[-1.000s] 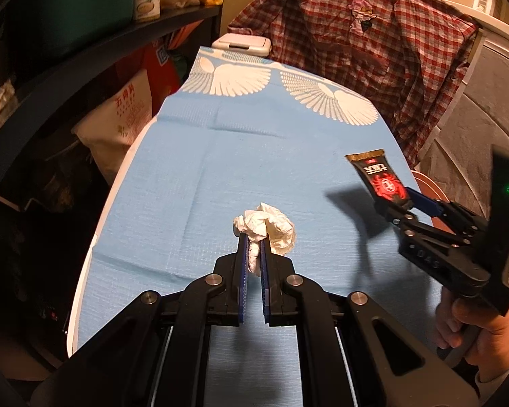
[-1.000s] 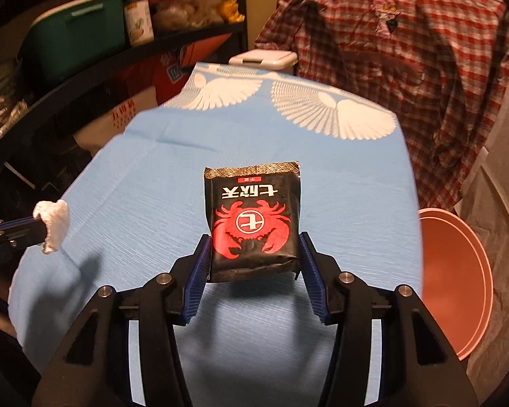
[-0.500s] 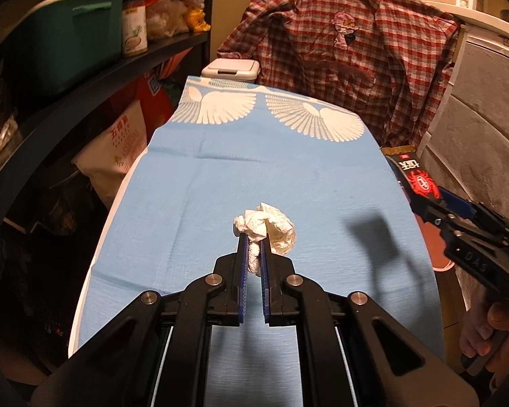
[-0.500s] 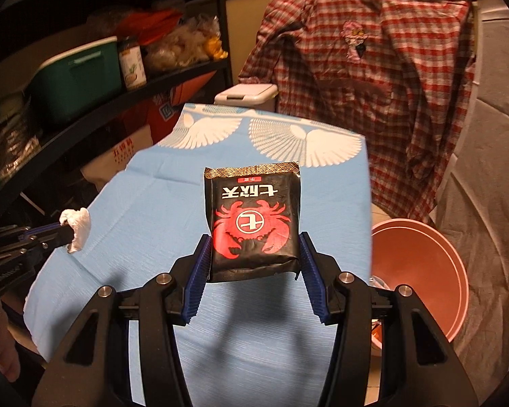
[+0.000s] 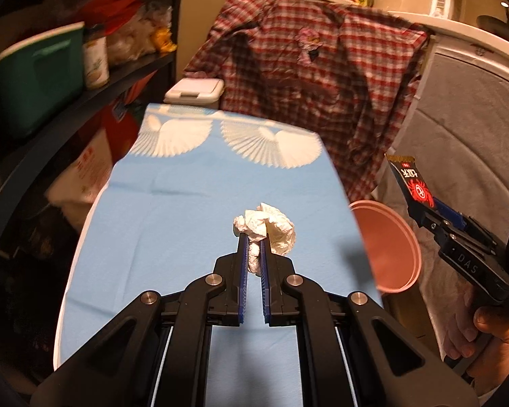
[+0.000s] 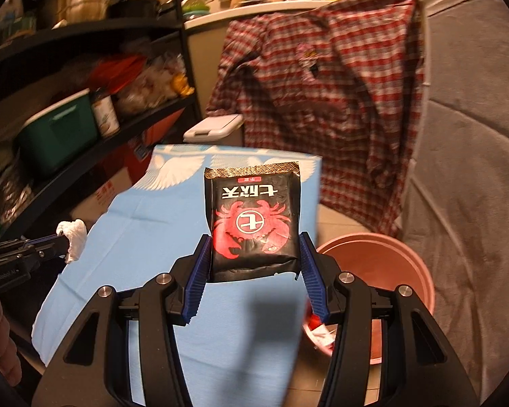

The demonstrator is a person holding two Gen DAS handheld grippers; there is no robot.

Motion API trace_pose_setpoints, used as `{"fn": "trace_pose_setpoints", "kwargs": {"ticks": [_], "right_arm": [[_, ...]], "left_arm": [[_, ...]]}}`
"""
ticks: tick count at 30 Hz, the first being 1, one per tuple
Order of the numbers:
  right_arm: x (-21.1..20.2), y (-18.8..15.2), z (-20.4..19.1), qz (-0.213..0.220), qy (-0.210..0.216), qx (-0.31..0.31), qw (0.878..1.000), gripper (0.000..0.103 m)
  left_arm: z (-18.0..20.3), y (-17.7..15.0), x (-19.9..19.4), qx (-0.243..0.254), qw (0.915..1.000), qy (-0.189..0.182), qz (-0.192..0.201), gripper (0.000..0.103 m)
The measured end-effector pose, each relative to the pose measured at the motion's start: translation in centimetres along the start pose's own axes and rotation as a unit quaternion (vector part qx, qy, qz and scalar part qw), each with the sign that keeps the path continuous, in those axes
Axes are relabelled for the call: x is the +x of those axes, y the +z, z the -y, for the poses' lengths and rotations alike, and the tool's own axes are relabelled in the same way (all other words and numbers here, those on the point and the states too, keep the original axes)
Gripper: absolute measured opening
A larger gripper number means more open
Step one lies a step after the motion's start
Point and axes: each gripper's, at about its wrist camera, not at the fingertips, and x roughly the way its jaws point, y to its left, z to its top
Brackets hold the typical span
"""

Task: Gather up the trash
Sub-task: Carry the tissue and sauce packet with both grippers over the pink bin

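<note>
The left gripper (image 5: pixel 253 240) was pinched nearly closed on a crumpled white tissue (image 5: pixel 266 227), which bulged out above and to the right of its blue pads and hung clear above the blue-covered surface (image 5: pixel 173 210). The right gripper (image 6: pixel 254 254) was clamped about half wide on the lower edges of a black snack packet (image 6: pixel 254 217) printed with a red crab, the packet standing upright between the pads. Seen from the left wrist, that packet (image 5: pixel 412 183) sat past the right edge of the surface, above and just beyond the pink bucket (image 5: pixel 390 237) standing beside it. Some red and white scraps lay inside the bucket (image 6: pixel 407 257). A red plaid shirt (image 5: pixel 315 78) hung behind the far end of the surface, and a white lidded bin (image 5: pixel 195 90) stood at its far left corner.
</note>
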Motion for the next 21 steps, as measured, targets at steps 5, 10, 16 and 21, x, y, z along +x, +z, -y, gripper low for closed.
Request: {"fn": "trace_pose_setpoints", "kwargs": {"ticks": [5, 10, 16, 21], "right_arm": [[-0.9, 0.9, 3.1, 0.014, -0.026, 0.022, 0.999, 0.051], [-1.5, 1.4, 6.1, 0.024, -0.047, 0.049, 0.997, 0.051], [-2.5, 1.8, 8.2, 0.036, -0.068, 0.066, 0.995, 0.051], [-2.6, 2.0, 9.0, 0.042, -0.090, 0.063, 0.993, 0.051]], "left_arm": [[3.3, 2.2, 0.6, 0.031, 0.9992, -0.019, 0.018, 0.007], [6.4, 4.3, 1.7, 0.060, 0.9968, -0.039, 0.034, 0.007], [9.1, 6.2, 3.8, 0.063, 0.9945, -0.072, 0.043, 0.007], [10.9, 6.4, 5.7, 0.063, 0.9929, -0.093, 0.040, 0.007]]}}
